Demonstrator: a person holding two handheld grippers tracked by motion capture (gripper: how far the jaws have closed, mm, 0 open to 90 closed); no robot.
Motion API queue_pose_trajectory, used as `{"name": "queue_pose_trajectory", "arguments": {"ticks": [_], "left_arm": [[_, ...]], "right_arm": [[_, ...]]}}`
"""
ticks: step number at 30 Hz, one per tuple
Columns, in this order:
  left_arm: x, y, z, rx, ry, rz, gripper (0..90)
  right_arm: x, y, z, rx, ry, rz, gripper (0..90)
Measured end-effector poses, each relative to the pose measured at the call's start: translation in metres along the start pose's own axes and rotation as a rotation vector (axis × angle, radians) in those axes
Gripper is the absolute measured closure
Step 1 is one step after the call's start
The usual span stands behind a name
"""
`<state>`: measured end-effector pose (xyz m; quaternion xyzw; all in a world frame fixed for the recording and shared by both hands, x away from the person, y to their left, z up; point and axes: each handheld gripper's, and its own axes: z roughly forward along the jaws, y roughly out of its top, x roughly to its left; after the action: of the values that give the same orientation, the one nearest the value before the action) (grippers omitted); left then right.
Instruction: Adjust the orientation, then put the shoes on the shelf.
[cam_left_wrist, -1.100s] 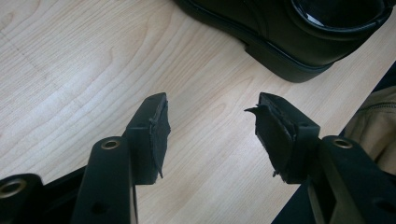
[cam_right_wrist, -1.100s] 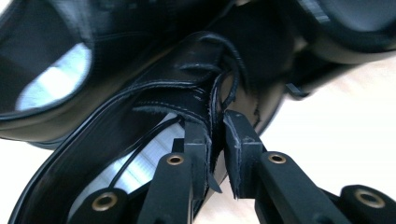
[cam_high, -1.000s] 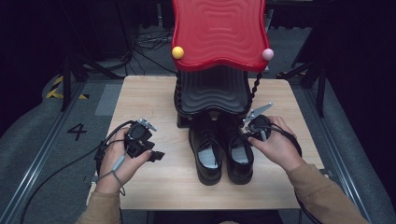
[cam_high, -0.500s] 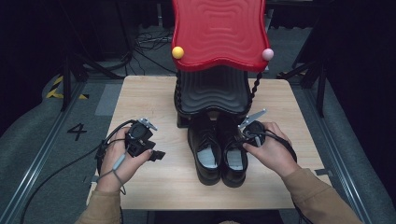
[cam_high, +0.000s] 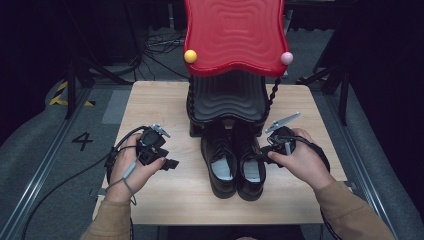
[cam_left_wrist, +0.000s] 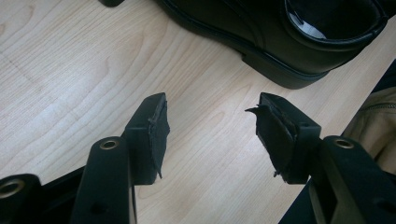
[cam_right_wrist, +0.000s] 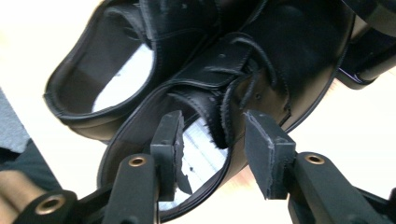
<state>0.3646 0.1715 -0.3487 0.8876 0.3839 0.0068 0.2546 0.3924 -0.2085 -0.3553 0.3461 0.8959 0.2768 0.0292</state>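
Two black leather lace-up shoes stand side by side, touching, upright on the worktop: the left shoe (cam_high: 218, 159) and the right shoe (cam_high: 249, 161), toes tucked under the rack, heels toward the person, pale insoles showing

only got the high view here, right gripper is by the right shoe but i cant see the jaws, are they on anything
Observer: No. In the right gripper view the right gripper has just been opening; its jaws stand apart over the mouth of the right shoe, with a loose lace end hanging between the pads, which don't press on it.
Operator: and the left one, open or shut
Observer: Open. In the left gripper view the left gripper has a wide gap with bare table between the pads.
Operator: is it near the left shoe
Observer: It points toward the heel of the left shoe but stays apart from it.
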Motion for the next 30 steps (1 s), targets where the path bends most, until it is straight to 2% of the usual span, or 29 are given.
{"name": "queue_pose_trajectory", "arguments": {"ticks": [7,15,17,19,30], "left_arm": [[-0.001,0.000,0.000,-0.002,0.001,-0.004,44.5],[0.000,-0.002,-0.002,-0.004,0.003,-0.010,44.5],[0.000,-0.004,-0.002,0.000,0.005,-0.006,44.5],[0.000,-0.005,-0.002,-0.001,0.005,-0.014,44.5],[0.001,-0.009,-0.004,0.001,0.009,-0.018,44.5]], "right_arm": [[0.013,0.001,-0.013,0.018,0.046,0.008,56.5],[0.028,0.007,-0.011,0.034,0.073,0.020,52.3],[0.033,0.010,-0.005,0.036,0.099,0.045,48.5],[0.037,0.012,0.001,0.057,0.104,0.052,48.5],[0.046,0.018,0.029,0.126,0.102,0.113,44.8]]}}
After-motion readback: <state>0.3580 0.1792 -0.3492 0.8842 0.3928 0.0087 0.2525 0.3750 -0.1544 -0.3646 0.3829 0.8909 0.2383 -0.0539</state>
